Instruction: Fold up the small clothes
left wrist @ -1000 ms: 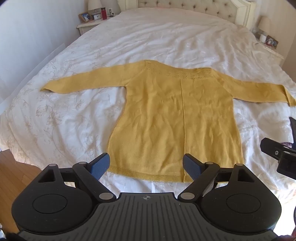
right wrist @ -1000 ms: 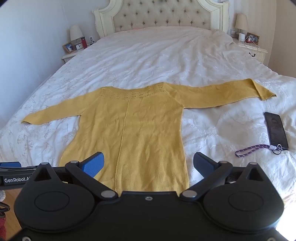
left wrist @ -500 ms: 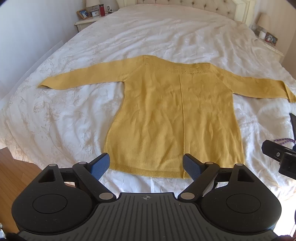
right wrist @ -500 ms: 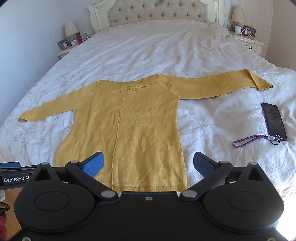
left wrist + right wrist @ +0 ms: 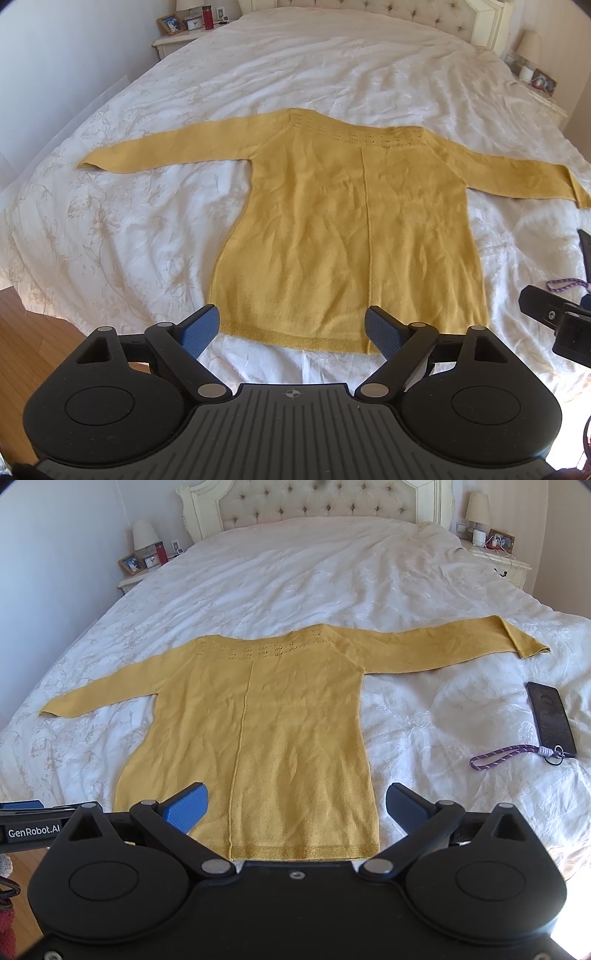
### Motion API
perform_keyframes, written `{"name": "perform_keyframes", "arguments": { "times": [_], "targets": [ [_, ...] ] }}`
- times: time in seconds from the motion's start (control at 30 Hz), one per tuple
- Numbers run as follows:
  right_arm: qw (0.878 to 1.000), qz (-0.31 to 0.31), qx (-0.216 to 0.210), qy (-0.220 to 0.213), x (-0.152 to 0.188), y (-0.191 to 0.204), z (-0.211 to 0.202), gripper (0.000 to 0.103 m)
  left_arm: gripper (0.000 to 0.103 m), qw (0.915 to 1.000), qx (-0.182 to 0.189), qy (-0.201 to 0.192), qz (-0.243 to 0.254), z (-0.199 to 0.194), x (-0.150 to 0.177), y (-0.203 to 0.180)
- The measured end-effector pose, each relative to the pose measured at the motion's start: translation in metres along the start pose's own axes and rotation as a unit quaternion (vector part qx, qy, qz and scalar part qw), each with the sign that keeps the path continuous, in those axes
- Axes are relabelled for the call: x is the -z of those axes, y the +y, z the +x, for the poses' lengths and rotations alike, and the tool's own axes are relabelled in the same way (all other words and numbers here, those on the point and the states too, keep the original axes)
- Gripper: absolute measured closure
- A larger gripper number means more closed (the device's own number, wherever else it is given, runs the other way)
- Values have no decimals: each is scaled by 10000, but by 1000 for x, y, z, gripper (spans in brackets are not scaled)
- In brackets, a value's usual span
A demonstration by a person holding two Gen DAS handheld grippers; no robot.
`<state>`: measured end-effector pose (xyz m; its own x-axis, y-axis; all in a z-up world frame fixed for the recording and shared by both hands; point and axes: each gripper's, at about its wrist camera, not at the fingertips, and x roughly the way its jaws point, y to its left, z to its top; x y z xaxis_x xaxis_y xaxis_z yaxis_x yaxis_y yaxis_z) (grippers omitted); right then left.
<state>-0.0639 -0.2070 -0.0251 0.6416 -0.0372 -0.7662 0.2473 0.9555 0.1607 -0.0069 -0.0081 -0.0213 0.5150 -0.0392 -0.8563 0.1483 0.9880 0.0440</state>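
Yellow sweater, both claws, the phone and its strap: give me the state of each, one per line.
yellow sweater: spread flat on the bed, unfolded, both sleeves out sideways, right cuff turned over.
left claw: open, empty, at the hem.
right claw: open, empty, at the hem.
phone: lying flat on the bedspread, screen dark.
purple strap: attached to the phone, lying loose.
bedspread: white, wrinkled.

Only 1 text was legible: "GenRobot.AI", printed in white on the black body of the left gripper [image 5: 31, 830], at the left edge of the right wrist view.
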Motion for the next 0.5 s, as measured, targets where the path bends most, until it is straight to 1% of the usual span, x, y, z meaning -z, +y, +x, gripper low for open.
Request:
{"name": "perform_keyframes", "arguments": {
  "times": [0.5],
  "targets": [
    [10000,-35,-9,31,2,8,1,1,17,10000,28,37,-76,1,1,8]
  ]
}}
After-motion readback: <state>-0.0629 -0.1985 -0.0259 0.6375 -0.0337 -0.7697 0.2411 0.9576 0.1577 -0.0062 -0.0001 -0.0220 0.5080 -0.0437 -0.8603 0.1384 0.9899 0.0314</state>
